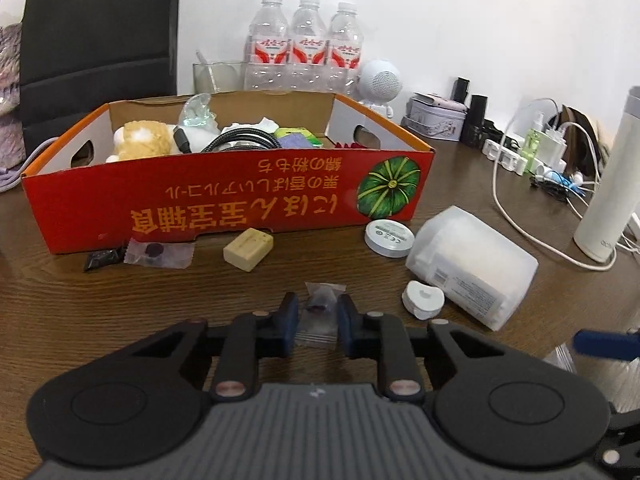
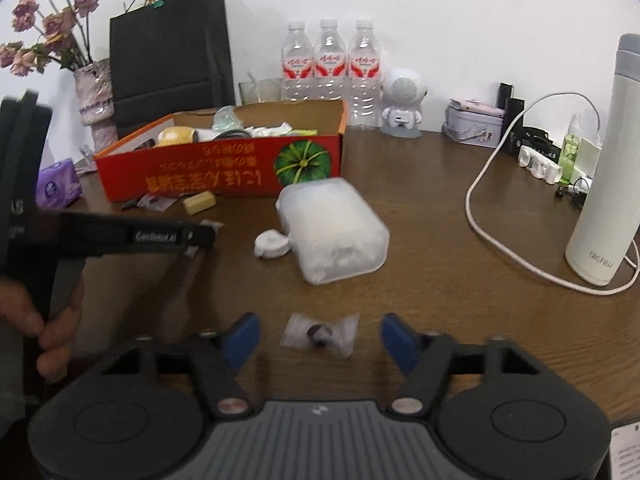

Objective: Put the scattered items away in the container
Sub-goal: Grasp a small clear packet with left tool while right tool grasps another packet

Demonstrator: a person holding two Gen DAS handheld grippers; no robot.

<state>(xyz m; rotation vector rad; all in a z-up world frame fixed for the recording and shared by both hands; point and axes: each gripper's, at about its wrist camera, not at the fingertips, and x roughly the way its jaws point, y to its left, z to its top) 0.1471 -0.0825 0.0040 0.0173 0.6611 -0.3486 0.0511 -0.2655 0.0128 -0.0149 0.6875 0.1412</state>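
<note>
The red cardboard box (image 1: 224,196) stands on the brown table and holds a plush toy, a cable and other bits; it also shows in the right wrist view (image 2: 224,172). My left gripper (image 1: 318,312) has its jaws narrowed around a clear candy wrapper (image 1: 320,304) lying on the table; contact is unclear. My right gripper (image 2: 318,334) is open, with another clear wrapped candy (image 2: 319,335) on the table between its fingers. Loose on the table are a tan block (image 1: 248,249), a round tin (image 1: 390,237), a white cap (image 1: 423,300), a translucent container (image 1: 472,264) and wrappers (image 1: 158,254).
Water bottles (image 1: 304,44), a white speaker figure (image 1: 380,84), a tin (image 1: 436,114) and a power strip with cables (image 1: 532,156) line the back. A white flask (image 2: 604,184) stands at the right. A vase (image 2: 94,96), black bag (image 2: 168,52) and purple pack (image 2: 56,188) are left.
</note>
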